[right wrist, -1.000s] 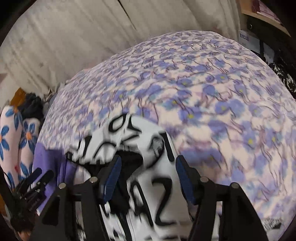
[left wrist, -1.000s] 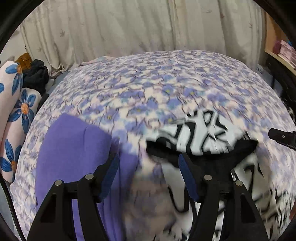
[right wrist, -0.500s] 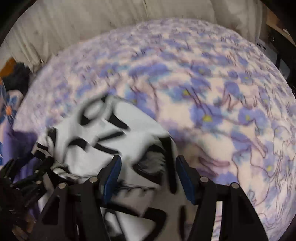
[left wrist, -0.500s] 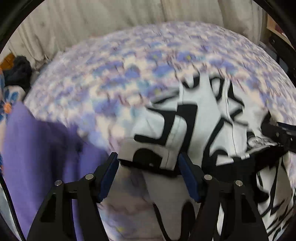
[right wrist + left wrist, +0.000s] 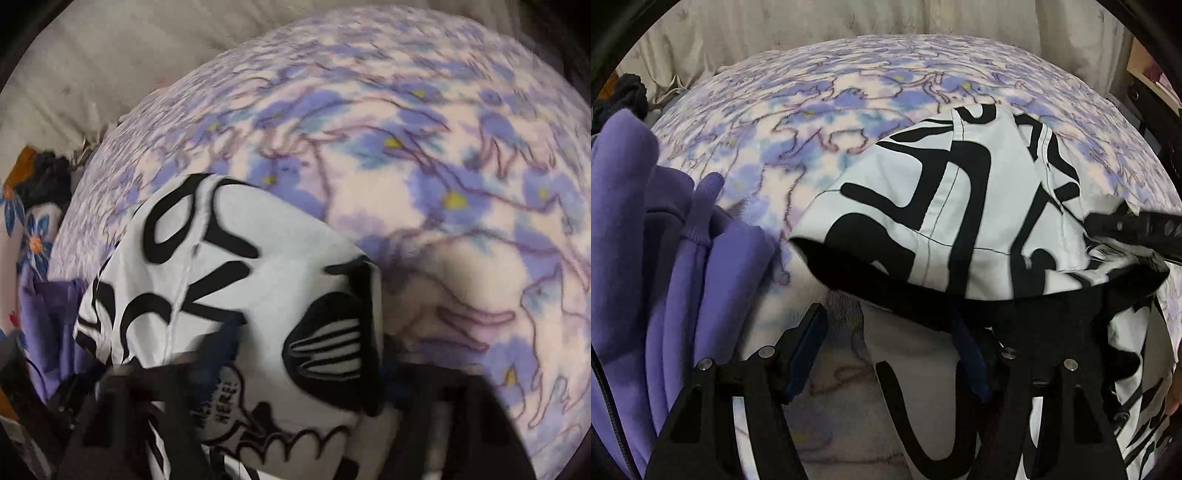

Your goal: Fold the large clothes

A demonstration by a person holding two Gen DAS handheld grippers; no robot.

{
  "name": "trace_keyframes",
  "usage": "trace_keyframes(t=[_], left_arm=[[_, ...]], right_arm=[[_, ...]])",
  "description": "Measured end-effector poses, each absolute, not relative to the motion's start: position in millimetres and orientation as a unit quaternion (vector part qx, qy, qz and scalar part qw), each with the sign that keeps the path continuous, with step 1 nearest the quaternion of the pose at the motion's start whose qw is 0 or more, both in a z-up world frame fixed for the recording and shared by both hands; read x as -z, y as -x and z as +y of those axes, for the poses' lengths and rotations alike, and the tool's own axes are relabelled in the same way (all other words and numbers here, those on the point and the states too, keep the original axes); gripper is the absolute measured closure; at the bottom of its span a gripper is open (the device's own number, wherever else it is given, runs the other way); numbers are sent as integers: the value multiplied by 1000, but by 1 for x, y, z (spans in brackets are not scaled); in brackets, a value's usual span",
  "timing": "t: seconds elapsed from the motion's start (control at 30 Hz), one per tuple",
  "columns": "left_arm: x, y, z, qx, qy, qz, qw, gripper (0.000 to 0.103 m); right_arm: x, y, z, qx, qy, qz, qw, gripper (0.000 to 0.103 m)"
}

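One black-and-white printed garment (image 5: 960, 206) lies bunched at the near edge of the bed's floral blanket (image 5: 820, 110), whose far half is bare up to the curtain (image 5: 812, 26); one purple hoodie (image 5: 665, 236) is heaped beside it on the left. The left gripper (image 5: 890, 350) has wide fingers, its right one under the garment's dark hem. The right gripper (image 5: 291, 398) is blurred, cannot tell; since half a second ago both views sit closer to the garment.

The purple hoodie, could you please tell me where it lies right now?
In the left wrist view the purple hoodie lies bunched at the left edge on the floral blanket, left of the black-and-white garment.
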State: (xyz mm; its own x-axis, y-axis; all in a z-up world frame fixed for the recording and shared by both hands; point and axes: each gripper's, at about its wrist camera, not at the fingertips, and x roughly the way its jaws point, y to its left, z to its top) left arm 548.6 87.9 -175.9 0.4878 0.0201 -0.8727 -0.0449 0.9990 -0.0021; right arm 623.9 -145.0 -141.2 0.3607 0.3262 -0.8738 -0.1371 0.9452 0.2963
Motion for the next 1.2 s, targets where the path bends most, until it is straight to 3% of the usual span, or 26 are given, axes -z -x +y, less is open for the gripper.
trace_keyframes(t=[0.17,0.43,0.63,0.8,0.93,1.1,1.13,1.2], left_arm=[[148,-515,92,18,19,496,868,36],[92,-413,105,88,32,484,870,36],[80,-316,124,118,58,493,860,36],[84,-242,133,136,62,500,853,36],[96,-193,139,151,66,511,844,36],[114,-150,145,163,73,535,826,36],[115,-144,146,167,77,534,825,36],[113,-133,148,177,85,530,825,36]], right_arm=[[91,-582,-136,-188,-37,472,860,97],[6,-423,-120,-302,138,315,889,97],[-4,-283,-118,-339,284,228,867,97],[38,-184,-131,-303,397,221,838,96],[64,-163,-152,-251,375,259,854,89],[87,-138,-201,-182,214,368,886,84],[88,-133,-209,-181,170,388,888,79],[90,-122,-219,-185,110,408,887,51]])
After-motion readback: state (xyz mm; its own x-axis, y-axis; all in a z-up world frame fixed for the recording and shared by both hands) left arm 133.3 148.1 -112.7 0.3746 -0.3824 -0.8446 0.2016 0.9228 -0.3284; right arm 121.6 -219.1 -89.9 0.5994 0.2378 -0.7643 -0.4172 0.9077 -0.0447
